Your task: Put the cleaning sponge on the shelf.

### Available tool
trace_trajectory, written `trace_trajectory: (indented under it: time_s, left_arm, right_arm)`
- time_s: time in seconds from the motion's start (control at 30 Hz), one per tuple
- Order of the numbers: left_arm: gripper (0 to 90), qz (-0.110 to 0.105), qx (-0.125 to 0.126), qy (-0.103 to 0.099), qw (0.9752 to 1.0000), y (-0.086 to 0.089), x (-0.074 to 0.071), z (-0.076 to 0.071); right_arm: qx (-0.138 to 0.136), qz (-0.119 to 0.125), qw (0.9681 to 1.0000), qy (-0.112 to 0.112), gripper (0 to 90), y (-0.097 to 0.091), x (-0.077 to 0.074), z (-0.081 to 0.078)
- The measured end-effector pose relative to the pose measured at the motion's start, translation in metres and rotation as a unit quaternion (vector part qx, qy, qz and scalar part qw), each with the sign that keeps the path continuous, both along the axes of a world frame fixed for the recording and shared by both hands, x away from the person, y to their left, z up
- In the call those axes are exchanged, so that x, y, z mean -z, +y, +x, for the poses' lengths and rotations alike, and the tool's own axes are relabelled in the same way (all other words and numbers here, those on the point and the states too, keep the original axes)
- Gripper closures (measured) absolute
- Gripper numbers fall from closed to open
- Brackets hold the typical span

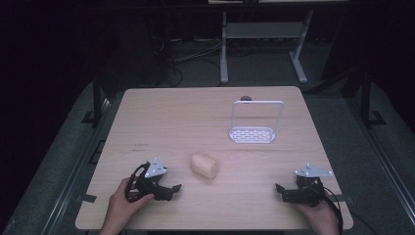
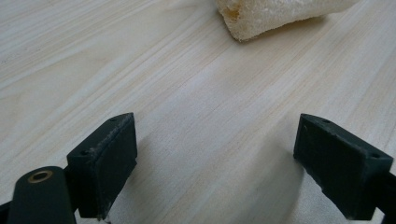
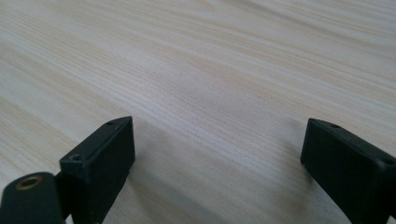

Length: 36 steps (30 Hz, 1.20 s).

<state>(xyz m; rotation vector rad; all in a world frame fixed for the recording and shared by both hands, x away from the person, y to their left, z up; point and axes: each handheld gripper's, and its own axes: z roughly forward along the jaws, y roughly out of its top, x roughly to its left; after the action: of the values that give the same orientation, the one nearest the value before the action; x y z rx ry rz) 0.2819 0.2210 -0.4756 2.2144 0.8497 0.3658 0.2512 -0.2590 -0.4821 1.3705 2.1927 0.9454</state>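
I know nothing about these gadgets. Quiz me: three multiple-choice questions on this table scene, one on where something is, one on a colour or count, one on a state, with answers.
1. Where does the bread piece lie?
A. inside the rack
B. on the table, nearer the left hand-held gripper
C. between the right gripper's jaws

2. What colour is the wire rack?
A. white
B. red
C. black

3. How does the right hand-held gripper stand?
A. shut on bread
B. shut and empty
C. open and empty

Answers: 1 B, the high view shows it close to the left one. 2 A, its frame and slotted base are white. 3 C, its jaws stand apart over bare wood.
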Motion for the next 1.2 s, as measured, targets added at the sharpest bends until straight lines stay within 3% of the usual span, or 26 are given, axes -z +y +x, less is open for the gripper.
trace_trajectory:
  time_s: [0.27, 0.73, 0.8, 1.2]
  left_arm:
    - [12.8, 0.000, 0.000, 0.000, 1.0000, 0.0000, 0.0000, 0.0000]
    - [12.8, -0.002, -0.001, 0.000, 1.0000, -0.0003, 0.0002, -0.0001]
    - [12.8, -0.002, -0.001, 0.000, 1.0000, -0.0003, 0.0002, -0.0001]
    - [12.7, -0.001, -0.002, 0.000, 1.0000, -0.0005, 0.0001, 0.0000]
  right_arm:
    - [0.008, 0.001, 1.0000, 0.001, 9.8, 0.0025, -0.0001, 0.0009]
    - [-0.008, -0.003, 0.9999, 0.014, 10.2, 0.0018, -0.0035, 0.0036]
    - [-0.008, 0.006, 0.9998, 0.017, 14.2, 0.0008, -0.0046, 0.0043]
    - [-0.015, -0.001, 0.9999, 0.006, 14.2, 0.0028, -0.0085, 0.0092]
